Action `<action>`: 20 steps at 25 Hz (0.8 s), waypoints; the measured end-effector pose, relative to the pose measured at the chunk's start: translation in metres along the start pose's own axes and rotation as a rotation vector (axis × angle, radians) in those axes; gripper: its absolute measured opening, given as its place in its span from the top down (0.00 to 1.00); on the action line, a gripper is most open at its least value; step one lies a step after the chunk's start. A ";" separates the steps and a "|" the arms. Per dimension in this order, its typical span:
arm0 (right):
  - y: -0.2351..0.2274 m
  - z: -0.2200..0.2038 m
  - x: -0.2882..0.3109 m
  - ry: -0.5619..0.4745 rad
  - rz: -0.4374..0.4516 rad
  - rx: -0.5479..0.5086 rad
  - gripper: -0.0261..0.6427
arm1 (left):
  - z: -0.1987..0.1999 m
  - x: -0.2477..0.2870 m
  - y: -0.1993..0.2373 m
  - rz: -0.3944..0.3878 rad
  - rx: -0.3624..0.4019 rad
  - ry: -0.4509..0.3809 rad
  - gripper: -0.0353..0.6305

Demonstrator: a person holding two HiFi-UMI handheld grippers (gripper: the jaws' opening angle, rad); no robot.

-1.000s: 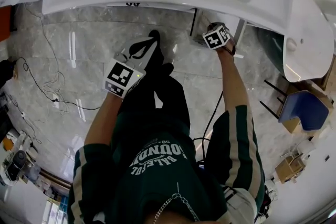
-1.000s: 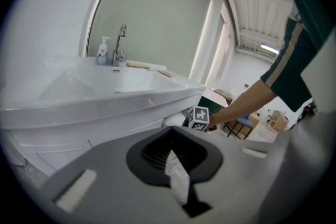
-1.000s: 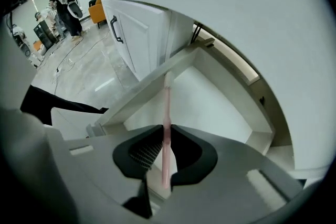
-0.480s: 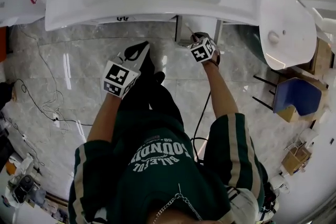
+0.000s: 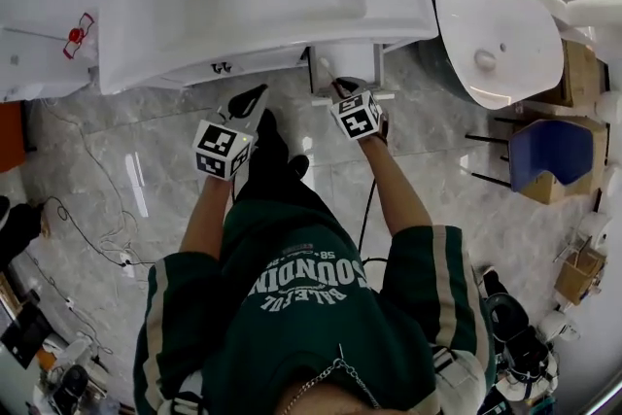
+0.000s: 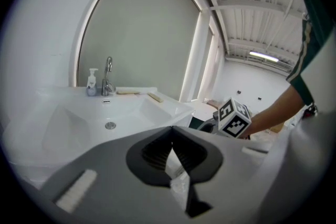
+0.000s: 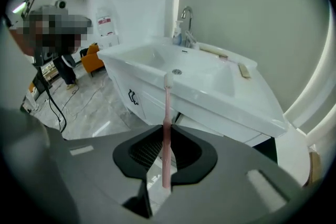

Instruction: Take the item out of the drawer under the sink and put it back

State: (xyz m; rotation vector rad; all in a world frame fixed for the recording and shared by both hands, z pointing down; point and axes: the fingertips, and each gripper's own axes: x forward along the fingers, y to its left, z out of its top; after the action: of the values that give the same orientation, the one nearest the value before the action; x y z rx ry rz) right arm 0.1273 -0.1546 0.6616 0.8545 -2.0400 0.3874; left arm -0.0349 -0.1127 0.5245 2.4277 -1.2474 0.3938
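My right gripper (image 7: 164, 168) is shut on a pink toothbrush (image 7: 166, 123), which stands upright between its pads with the white head on top. In the head view the right gripper (image 5: 337, 89) is just in front of the pulled-out white drawer (image 5: 346, 63) under the sink (image 5: 389, 10). My left gripper (image 5: 255, 98) hangs to its left, in front of the cabinet doors, and its jaws (image 6: 173, 165) are shut with nothing in them. The inside of the drawer is hidden.
A tap (image 6: 107, 75) and a soap bottle (image 6: 92, 83) stand at the back of the sink. A white oval basin (image 5: 491, 34) and a blue chair (image 5: 554, 151) are to the right. Cables (image 5: 97, 233) lie on the marble floor at the left.
The head view has swung up over the sink, so the whole basin now shows. Both grippers stay in front of the cabinet, and the right one still holds the toothbrush by the drawer.
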 end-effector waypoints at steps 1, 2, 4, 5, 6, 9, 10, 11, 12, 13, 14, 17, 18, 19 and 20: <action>-0.001 0.009 -0.009 -0.028 -0.010 0.011 0.88 | 0.008 -0.001 -0.001 0.000 0.009 -0.014 0.87; -0.001 0.016 -0.020 -0.052 -0.016 0.025 0.88 | 0.014 -0.004 -0.003 0.000 0.017 -0.023 0.87; 0.003 0.025 -0.042 -0.088 -0.016 0.057 0.88 | 0.023 -0.011 -0.008 -0.002 0.028 -0.030 0.87; 0.002 0.030 -0.053 -0.108 -0.018 0.075 0.88 | 0.030 -0.013 -0.010 -0.003 0.036 -0.037 0.87; -0.001 0.036 -0.063 -0.133 -0.023 0.092 0.88 | 0.038 -0.013 -0.010 -0.004 0.045 -0.046 0.87; -0.011 0.057 -0.096 -0.224 -0.047 0.128 0.88 | 0.059 -0.018 -0.013 -0.006 0.072 -0.076 0.87; -0.014 0.064 -0.108 -0.258 -0.054 0.141 0.88 | 0.064 -0.020 -0.014 -0.007 0.079 -0.085 0.87; -0.017 0.071 -0.119 -0.293 -0.059 0.158 0.88 | 0.069 -0.022 -0.015 -0.007 0.087 -0.094 0.87; -0.019 0.079 -0.131 -0.329 -0.065 0.175 0.88 | 0.074 -0.024 -0.016 -0.009 0.094 -0.102 0.87; -0.021 0.086 -0.143 -0.366 -0.070 0.188 0.88 | 0.079 -0.026 -0.017 -0.011 0.103 -0.109 0.87; -0.023 0.093 -0.154 -0.401 -0.075 0.198 0.88 | 0.084 -0.027 -0.019 -0.014 0.113 -0.116 0.87; -0.029 0.112 -0.188 -0.499 -0.081 0.233 0.88 | 0.097 -0.029 -0.027 -0.022 0.137 -0.139 0.87; -0.030 0.117 -0.198 -0.526 -0.079 0.247 0.88 | 0.099 -0.030 -0.029 -0.024 0.142 -0.144 0.87; -0.030 0.122 -0.207 -0.550 -0.076 0.259 0.88 | 0.100 -0.030 -0.032 -0.027 0.146 -0.145 0.87; -0.029 0.125 -0.216 -0.570 -0.074 0.265 0.88 | 0.099 -0.031 -0.034 -0.029 0.148 -0.143 0.87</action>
State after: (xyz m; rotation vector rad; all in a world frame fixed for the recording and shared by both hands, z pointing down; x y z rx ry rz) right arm 0.1558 -0.1521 0.4123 1.3147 -2.4998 0.4116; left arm -0.0176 -0.1174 0.4170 2.6370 -1.2817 0.3196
